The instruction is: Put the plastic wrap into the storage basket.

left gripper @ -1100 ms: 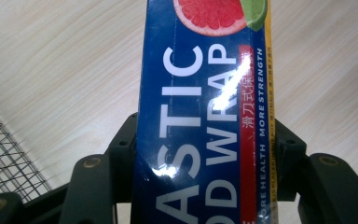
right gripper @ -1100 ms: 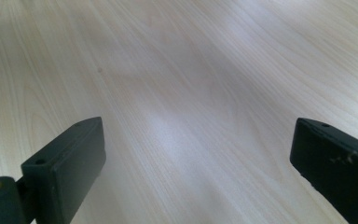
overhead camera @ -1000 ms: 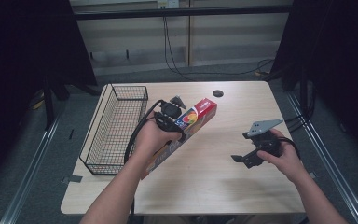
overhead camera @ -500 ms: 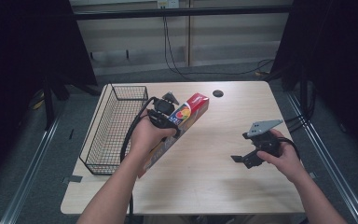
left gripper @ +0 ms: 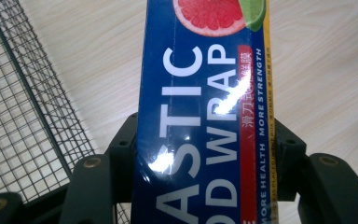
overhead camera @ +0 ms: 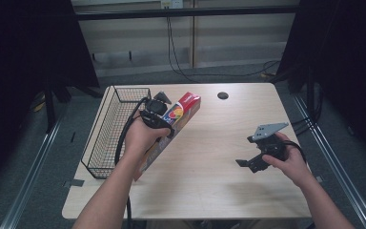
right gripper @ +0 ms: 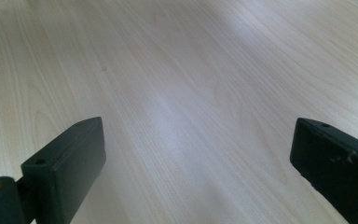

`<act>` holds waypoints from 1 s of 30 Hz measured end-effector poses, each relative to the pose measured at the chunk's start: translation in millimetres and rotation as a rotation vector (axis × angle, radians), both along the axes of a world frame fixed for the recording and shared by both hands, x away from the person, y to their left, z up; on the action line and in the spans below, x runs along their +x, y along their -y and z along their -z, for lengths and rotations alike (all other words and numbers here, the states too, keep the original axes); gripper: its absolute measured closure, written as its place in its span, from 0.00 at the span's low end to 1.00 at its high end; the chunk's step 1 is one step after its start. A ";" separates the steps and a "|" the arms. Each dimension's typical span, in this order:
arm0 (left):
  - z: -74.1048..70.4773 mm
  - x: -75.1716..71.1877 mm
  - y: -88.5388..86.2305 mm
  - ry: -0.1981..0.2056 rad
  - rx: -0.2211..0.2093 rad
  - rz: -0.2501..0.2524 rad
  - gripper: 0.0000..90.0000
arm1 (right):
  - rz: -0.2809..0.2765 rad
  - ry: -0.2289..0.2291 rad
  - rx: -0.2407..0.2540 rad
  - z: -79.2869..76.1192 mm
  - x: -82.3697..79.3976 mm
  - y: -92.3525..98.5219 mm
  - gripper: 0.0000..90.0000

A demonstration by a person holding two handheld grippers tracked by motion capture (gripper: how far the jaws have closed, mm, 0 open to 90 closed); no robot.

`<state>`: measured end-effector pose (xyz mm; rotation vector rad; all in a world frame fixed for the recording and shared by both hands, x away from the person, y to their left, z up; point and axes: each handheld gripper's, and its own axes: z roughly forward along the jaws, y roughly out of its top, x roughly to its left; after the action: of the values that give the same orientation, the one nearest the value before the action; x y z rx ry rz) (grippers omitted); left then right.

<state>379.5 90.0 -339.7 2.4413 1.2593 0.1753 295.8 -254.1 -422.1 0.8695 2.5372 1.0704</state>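
Plastic wrap box [left gripper: 205, 116] clamped between left tongs [left gripper: 205, 172], beside basket [overhead camera: 116, 129].

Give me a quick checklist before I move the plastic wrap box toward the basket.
1. Left tongs shut on the box: ok, jaws press both its long sides.
2. Grip near the box's middle: cannot tell; the hand hides part of it in the high view.
3. Basket free to take it: ok, nothing inside.
4. Basket right beside the box: ok, at its left.
5. Right tongs out of the way: ok, open over bare table, far right.
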 end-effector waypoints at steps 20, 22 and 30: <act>-4.0 7.3 -27.9 0.009 0.008 -0.117 0.48 | 0.001 -0.012 0.020 2.2 -0.2 2.9 0.03; -4.8 8.2 -32.9 0.013 0.013 -0.121 0.48 | 0.003 -0.008 0.016 2.3 -0.3 3.4 0.03; -5.5 8.6 -42.3 0.008 0.004 -0.176 0.48 | 0.008 -0.006 0.017 1.8 -1.0 4.5 0.03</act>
<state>388.1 132.3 -334.1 2.3300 1.4711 0.2347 294.7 -258.6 -423.9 0.8885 2.5311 1.0906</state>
